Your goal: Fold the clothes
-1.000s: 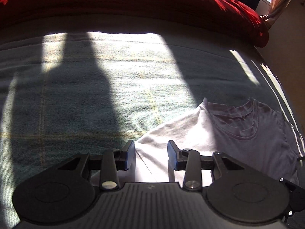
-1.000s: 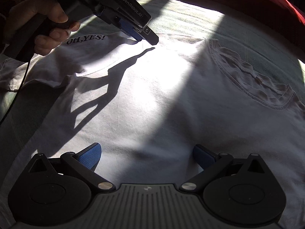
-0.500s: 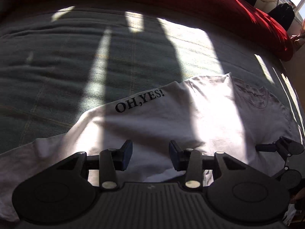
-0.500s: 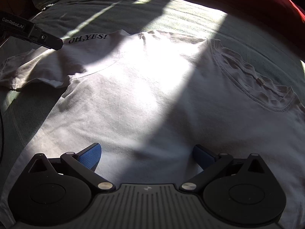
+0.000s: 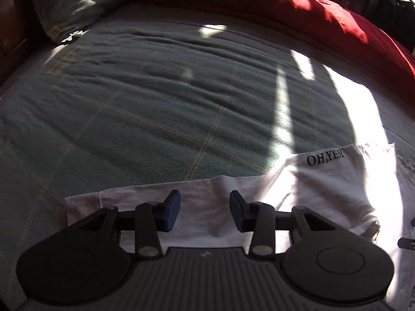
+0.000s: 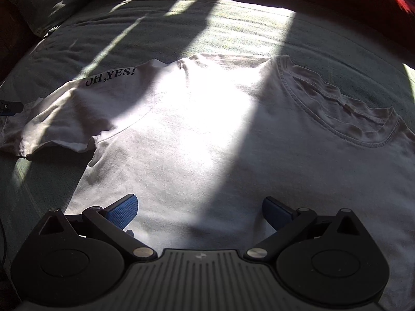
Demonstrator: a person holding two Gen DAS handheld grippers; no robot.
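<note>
White T-shirt (image 6: 207, 134) lies flat beneath both tongs, left (image 5: 205, 211) half-open, right (image 6: 199, 211) wide, neither gripping.

A wide stretch of green bedspread (image 5: 160, 108) is lying bare beyond the white T-shirt (image 6: 207, 142), giving a gripper open room to travel across the bed. A red duvet (image 5: 324, 18) is banking up along the far edge and blocking passage there, and a green pillow (image 5: 70, 2) is filling the far left corner.
</note>
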